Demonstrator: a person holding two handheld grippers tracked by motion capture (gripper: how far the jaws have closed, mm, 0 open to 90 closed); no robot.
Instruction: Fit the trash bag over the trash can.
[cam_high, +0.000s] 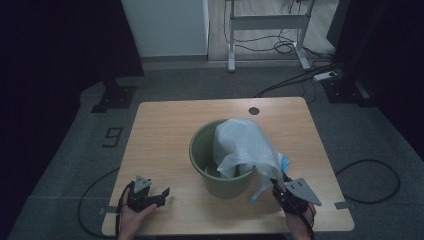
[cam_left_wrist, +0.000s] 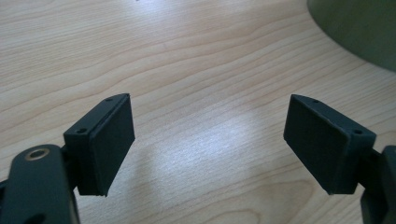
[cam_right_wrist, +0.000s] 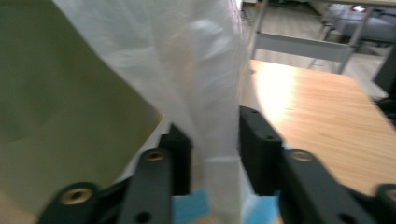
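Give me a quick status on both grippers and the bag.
Left gripper open, empty, over bare table. Right gripper shut on plastic bag edge. Bag draped half into green bucket. Nothing in the way.

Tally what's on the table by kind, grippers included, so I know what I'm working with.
Green bucket: 1
Clear plastic bag, draped over the bucket's rim: 1
Grippers: 2, the left gripper open over bare wood, the right gripper shut on the bag
Total: 4
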